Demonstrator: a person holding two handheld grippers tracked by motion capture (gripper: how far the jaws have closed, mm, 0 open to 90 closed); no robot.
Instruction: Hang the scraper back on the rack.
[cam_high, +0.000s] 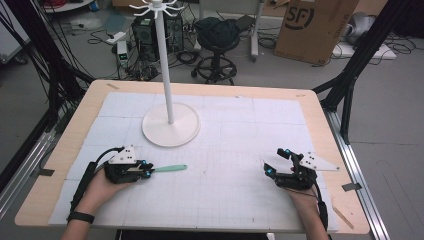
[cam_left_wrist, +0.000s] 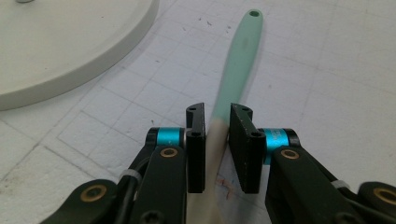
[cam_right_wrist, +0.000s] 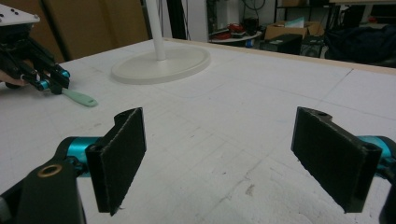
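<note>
My left gripper (cam_high: 150, 170) lies low on the bench (cam_high: 240, 200); its fingers (cam_left_wrist: 196, 140) are clenched on the mint-green spatula (cam_left_wrist: 236, 65), one pad on each side of the pale stretch where the green handle fades to cream; the cream end runs back beneath the fingers toward the hand, and the green handle with its small hanging hole reaches forward past the fingertips, flat on the white mat; the round base of the white hanging stand (cam_high: 171, 131) sits near, ahead of the fingertips and to one side, apart from the spatula. My right gripper (cam_high: 276, 162) rests well apart from the spatula; its fingers (cam_right_wrist: 119, 158) stand released, wide, with bare mat between them; from that side the spatula tip pokes out beyond the left fingers.
</note>
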